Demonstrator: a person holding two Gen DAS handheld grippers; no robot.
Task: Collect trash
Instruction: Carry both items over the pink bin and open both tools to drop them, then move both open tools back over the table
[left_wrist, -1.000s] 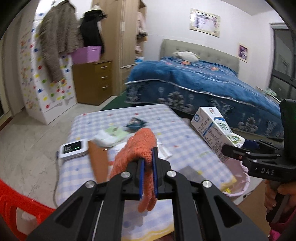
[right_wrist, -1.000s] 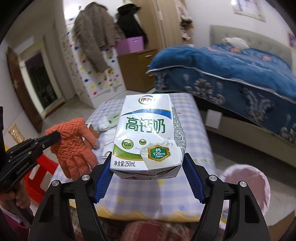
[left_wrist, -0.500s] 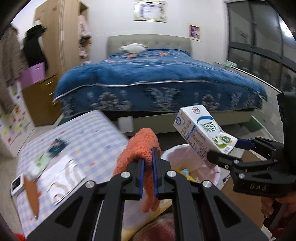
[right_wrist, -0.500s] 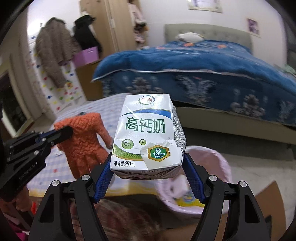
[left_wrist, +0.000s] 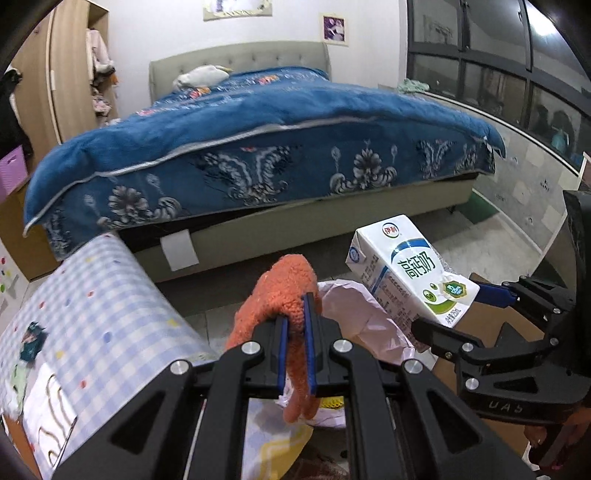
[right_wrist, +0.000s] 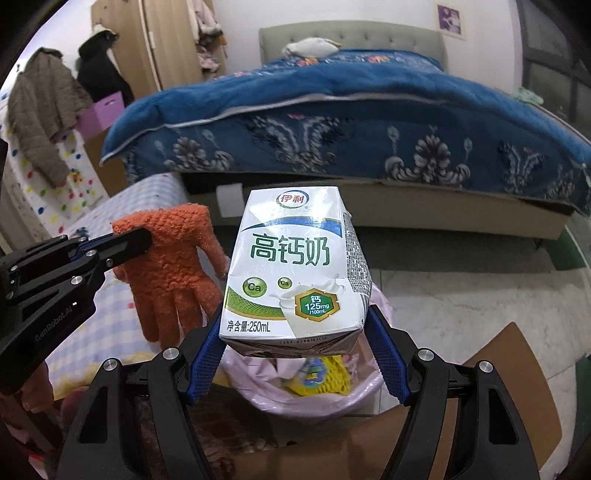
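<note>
In a bedroom, the left gripper (left_wrist: 295, 321) pinches an orange glove (right_wrist: 173, 273) between its nearly closed fingers, the glove's fingers dangling at about 6 o'clock below the grip. To its right, the right gripper (right_wrist: 295, 350) clamps a white milk carton (right_wrist: 295, 269) by its lower sides, fingers spread to the carton's width, top pointing to 12 o'clock in its own view. Both items hang above a pink-lined trash bin (right_wrist: 364, 391) on the floor, between a table with a checked cloth (left_wrist: 107, 310) at 9 o'clock and a bed under a blue quilt (left_wrist: 258, 136) at 12 o'clock. Yellow wrappers (right_wrist: 321, 376) already lie in the bin.

The risks, judged from this stance: the glove hangs near the bin's table-side rim in the left wrist view, so letting go there could drape it over the edge or drop it onto the cloth. The carton sits more squarely over the opening, yet it is tilted in the left wrist view and could tumble, strike the rim and bounce to the floor. The two tools are close together and could knock each other if both open at once.

The bin's near rim is hidden behind the grippers and the carton, so its full outline and how full it is cannot be made out. A brown cardboard sheet (right_wrist: 506, 369) at 4 o'clock is cut off.
</note>
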